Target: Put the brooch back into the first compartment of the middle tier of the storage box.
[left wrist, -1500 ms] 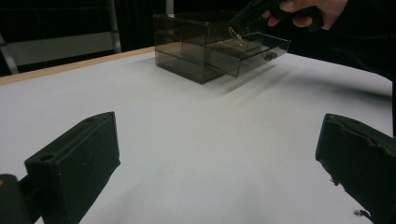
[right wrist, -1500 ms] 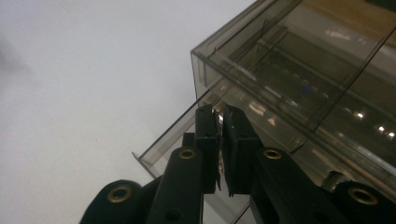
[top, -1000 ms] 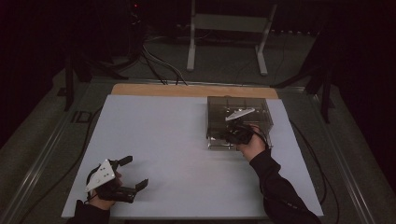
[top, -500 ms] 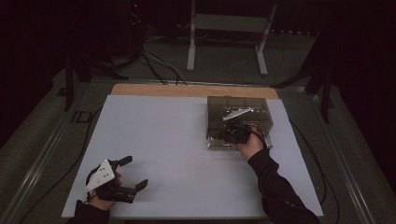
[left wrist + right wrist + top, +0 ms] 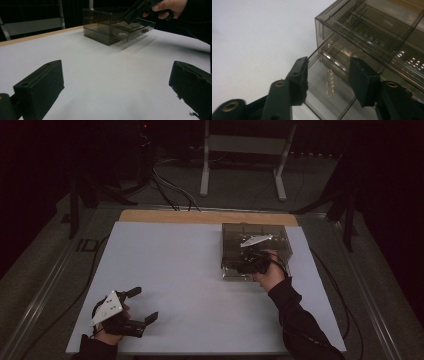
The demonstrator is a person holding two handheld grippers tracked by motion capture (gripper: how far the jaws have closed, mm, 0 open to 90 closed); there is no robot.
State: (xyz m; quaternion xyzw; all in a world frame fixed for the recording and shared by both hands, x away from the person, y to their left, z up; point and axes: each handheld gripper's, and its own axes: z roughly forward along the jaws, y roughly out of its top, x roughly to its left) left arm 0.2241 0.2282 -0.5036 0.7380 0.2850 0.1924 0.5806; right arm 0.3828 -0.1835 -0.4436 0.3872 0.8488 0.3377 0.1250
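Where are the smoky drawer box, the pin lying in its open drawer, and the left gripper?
drawer box (image 5: 230,232): high view, top panel's left part.
pin (image 5: 330,86): right gripper view, mid-length of it.
left gripper (image 5: 141,305): high view, midway between its open jaws.

No legible text or labels.

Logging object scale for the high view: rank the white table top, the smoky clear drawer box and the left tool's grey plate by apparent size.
1. White table top, by far the largest.
2. Drawer box, mid-sized.
3. Grey plate on the left tool, smallest, though it sits nearer the camera.
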